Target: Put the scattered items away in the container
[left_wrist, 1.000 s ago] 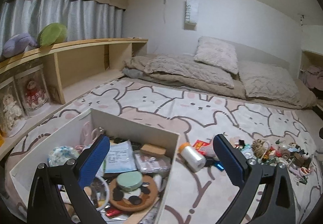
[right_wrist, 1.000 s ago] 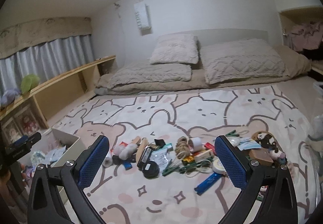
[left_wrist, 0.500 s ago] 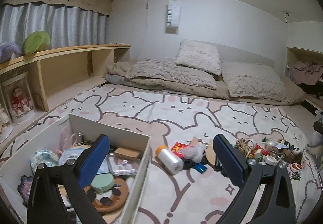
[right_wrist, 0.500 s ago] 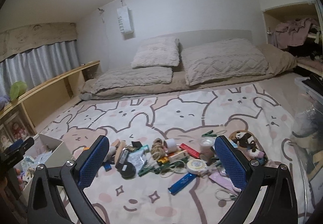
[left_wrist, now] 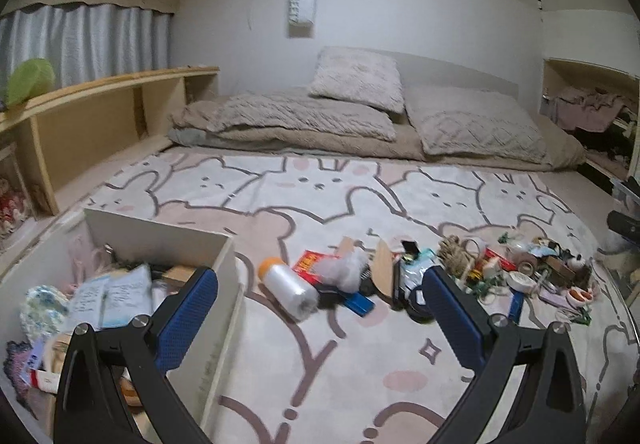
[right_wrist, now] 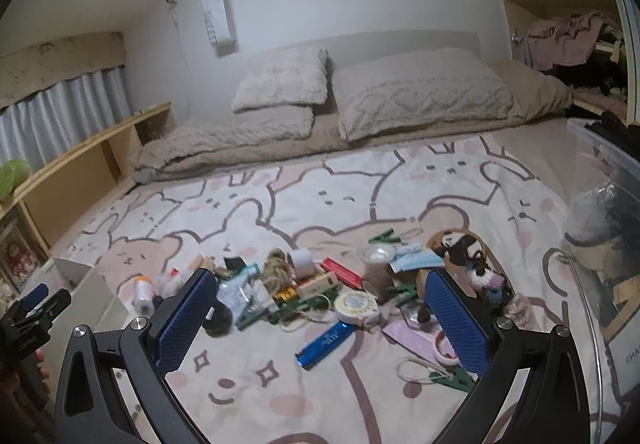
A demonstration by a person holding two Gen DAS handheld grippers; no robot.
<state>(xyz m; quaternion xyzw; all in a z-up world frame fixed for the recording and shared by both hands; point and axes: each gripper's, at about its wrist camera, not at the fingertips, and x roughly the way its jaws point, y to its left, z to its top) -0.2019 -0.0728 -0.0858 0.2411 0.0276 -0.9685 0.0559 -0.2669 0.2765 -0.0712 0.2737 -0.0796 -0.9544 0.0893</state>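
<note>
1. Left wrist view: the left gripper (left_wrist: 320,304) hangs above the rug (left_wrist: 304,372), its blue-padded jaws spread wide with nothing between them
2. The white container (left_wrist: 216,296) sits at the rug's left edge, under the left finger; papers, a patterned pouch and other small things already lie inside it
3. Just right of the container's wall lies a clear plastic roll with an orange cap (left_wrist: 286,286), on its side, touching a red packet (left_wrist: 310,264) and a white fluffy piece (left_wrist: 346,270)
4. The remaining clutter runs in a band toward the rug's right edge: a ball of twine (left_wrist: 454,256), rolls of tape, green clips, a blue bar
5. Right wrist view: the right gripper (right_wrist: 320,318) is also wide open and empty, held over the same band of clutter
6. Between its fingers lie a round white tape measure (right_wrist: 356,306), a blue harmonica (right_wrist: 326,340) nearer the camera, a red bar (right_wrist: 342,272) and a roll of white tape (right_wrist: 300,260) beside the twine
7. A small panda plush (right_wrist: 460,246) lies on a round wicker piece toward the rug's right edge, near a clear plastic bin (right_wrist: 600,228)
8. The left gripper and the hand holding it show at the far left of this view, next to the container's corner (right_wrist: 86,276)
</note>
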